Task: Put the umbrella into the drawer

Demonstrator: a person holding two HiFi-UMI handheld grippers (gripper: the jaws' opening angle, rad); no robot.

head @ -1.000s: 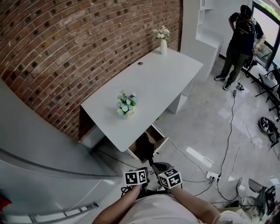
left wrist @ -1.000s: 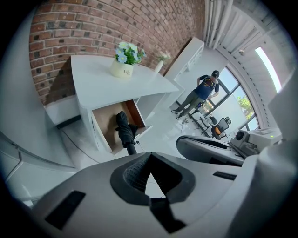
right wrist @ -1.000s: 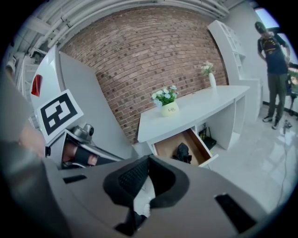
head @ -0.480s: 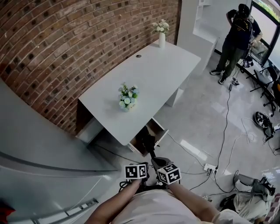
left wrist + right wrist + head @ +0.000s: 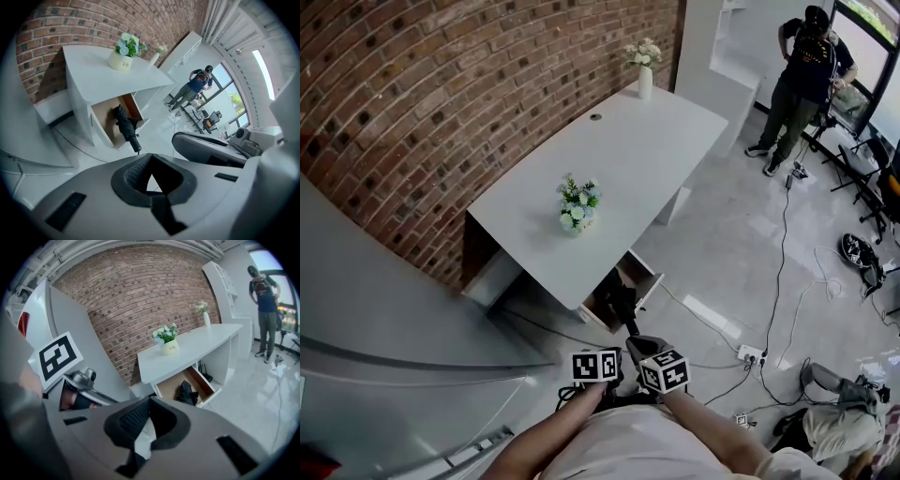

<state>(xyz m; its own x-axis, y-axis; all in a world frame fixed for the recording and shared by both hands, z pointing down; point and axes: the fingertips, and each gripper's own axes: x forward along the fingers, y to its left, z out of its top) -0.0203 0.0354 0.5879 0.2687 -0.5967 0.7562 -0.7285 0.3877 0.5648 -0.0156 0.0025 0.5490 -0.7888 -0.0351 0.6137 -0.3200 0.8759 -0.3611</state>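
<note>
Because the umbrella hangs its handle over the open drawer front, the left gripper and right gripper, both closed and empty, should tuck it fully inside.

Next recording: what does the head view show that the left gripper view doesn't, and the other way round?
Head view only: the wearer's forearms and the power strip on the floor. Left gripper view only: the left gripper, jaws together with nothing between them. Both: the white desk, its open drawer with the black umbrella lying inside, the flower pot, and a person standing by the windows.
</note>
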